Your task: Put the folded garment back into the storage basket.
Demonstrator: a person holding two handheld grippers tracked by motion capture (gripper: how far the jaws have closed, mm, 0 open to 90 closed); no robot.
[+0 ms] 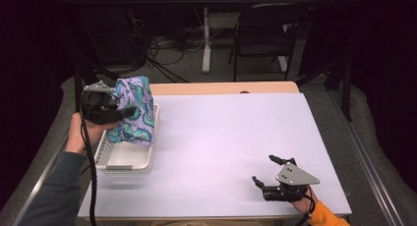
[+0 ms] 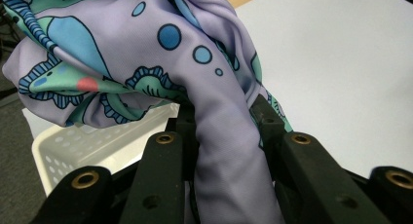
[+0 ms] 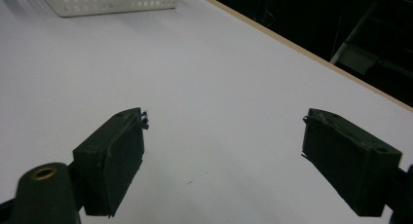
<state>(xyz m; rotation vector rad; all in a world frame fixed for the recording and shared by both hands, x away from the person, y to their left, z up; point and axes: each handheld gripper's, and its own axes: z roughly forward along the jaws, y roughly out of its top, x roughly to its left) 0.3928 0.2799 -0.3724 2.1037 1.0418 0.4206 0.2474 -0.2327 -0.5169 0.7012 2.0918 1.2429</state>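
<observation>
A lilac cloth (image 1: 132, 110) printed with teal and blue shapes hangs above a white perforated basket (image 1: 129, 158) at the table's left side. My left gripper (image 1: 129, 111) is shut on the cloth, holding it up over the basket. In the left gripper view the cloth (image 2: 146, 53) bunches between the two black jaws, with the basket (image 2: 83, 146) below it. My right gripper (image 1: 264, 171) rests low near the table's front right, open, with nothing between its fingers (image 3: 114, 160).
The table (image 1: 236, 137) has a pale lilac top with a wooden strip along the far edge. A black chair (image 1: 263, 37) and cables stand on the floor beyond it. The basket's corner (image 3: 109, 1) appears at the top left of the right gripper view.
</observation>
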